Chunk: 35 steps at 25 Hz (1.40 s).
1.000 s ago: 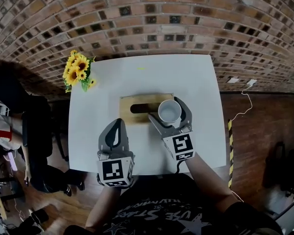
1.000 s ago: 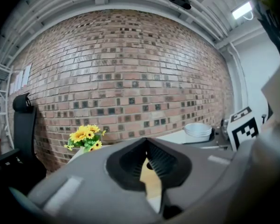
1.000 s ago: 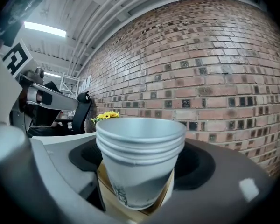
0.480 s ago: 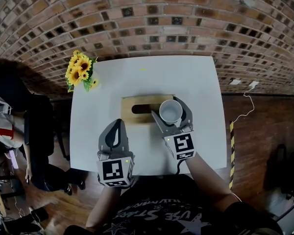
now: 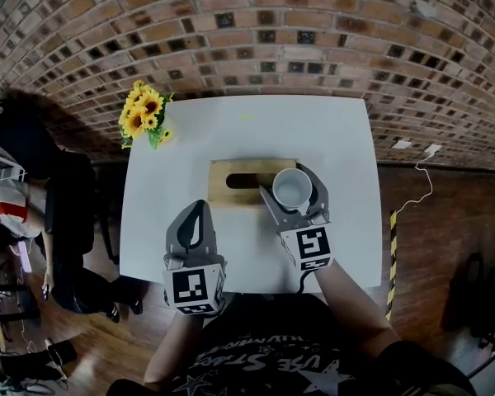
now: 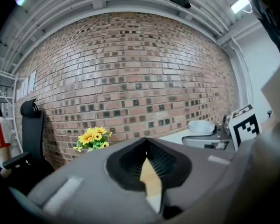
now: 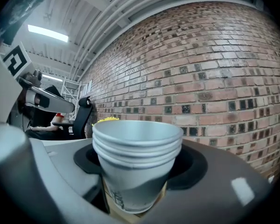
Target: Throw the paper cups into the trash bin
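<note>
A stack of white paper cups [image 5: 291, 188] stands upright over the right end of a flat wooden trash bin [image 5: 228, 193], beside its dark slot [image 5: 246, 180]. My right gripper [image 5: 292, 195] has a jaw on each side of the stack and is shut on it. In the right gripper view the cups [image 7: 136, 162] fill the space between the jaws of that gripper [image 7: 135, 171]. My left gripper [image 5: 194, 214] is shut and holds nothing, near the table's front edge, left of the bin. In the left gripper view the cups [image 6: 200, 126] show at the right.
The white table [image 5: 256, 130] stands against a brick wall. A bunch of sunflowers [image 5: 144, 114] sits at its far left corner. A black office chair [image 5: 66, 213] and a person are on the floor to the left. A cable lies on the floor at the right.
The right gripper's jaws have drawn in onto the cup stack. The left gripper has stayed where it was. The head camera has shifted slightly.
</note>
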Tool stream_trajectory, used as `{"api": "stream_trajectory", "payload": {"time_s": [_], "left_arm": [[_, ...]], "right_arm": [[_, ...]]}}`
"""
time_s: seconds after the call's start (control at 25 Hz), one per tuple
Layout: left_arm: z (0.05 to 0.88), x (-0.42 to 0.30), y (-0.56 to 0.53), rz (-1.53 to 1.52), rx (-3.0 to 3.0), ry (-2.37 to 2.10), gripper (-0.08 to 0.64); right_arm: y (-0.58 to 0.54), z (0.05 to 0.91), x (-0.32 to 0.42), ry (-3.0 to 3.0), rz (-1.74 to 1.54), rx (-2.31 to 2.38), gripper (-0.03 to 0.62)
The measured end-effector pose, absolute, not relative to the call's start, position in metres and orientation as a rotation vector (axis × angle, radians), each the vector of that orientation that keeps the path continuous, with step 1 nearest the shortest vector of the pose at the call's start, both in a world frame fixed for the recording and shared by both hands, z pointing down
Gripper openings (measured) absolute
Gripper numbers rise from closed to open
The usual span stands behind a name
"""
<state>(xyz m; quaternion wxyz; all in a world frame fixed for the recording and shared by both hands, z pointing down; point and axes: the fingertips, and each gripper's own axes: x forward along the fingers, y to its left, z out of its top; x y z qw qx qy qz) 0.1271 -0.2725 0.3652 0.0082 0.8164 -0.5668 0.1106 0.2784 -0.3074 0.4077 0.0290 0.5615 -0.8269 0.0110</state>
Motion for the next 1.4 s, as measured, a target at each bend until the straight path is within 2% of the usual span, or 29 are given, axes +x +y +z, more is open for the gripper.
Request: {"api": "stream_trajectory", "payload": {"time_s": [0.36,0.56,0.96,1.4], "left_arm": [[0.353,0.110,-0.258,0.323,2.460,-1.927,0.005],[0.346,0.079,-0.238,0.329,2.316,-2.076,0.005],[0.356,-0.028,-0.141,0.340,1.861,-2.422,0.005],[0.377,-0.158,0.006,0.275,1.380,-2.630,0.005]], "right_arm": [[-0.299,0.382,0.262,-2.697,0.060,1.538,0.350],[-0.295,0.358,0.220,-2.841,0.039,1.320,0.348],[-0.244,0.358,0.075,-3.033,-0.020,0.732,0.348],[-0.118,0.376,-0.092,-3.058,-0.034,0.140,0.348]]}}
